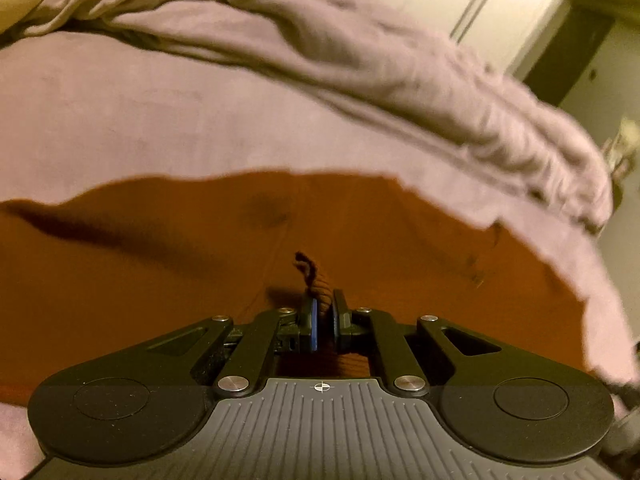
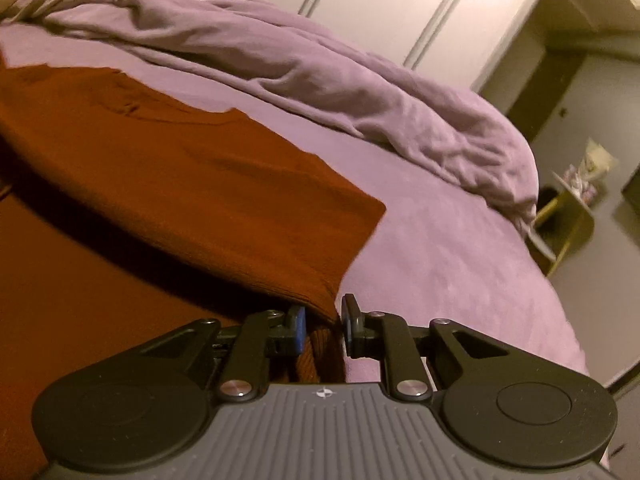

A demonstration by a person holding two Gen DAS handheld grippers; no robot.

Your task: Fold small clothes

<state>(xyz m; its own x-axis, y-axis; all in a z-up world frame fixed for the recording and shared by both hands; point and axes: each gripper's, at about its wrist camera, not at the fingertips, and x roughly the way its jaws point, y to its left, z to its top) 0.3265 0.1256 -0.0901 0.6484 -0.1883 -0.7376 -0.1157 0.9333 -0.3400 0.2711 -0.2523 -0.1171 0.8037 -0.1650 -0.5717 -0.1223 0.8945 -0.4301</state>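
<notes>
Already, in the left view, the left gripper (image 1: 323, 322) has its fingers nearly shut, pinching the orange-brown cloth (image 1: 160, 280) low in the frame, on the purple bed (image 1: 120, 120). In the right view, the right gripper (image 2: 322, 326) pinches a corner with fingers slightly apart. One layer lies doubled over; more folding is likely left.

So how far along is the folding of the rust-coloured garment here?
Mid-fold. Done: the rust garment is spread on the purple sheet. In hand: the left gripper and right gripper each pinch ribbed fabric, one layer apparently lifted over the rest. Left: laying it flat and any further folds.
</notes>
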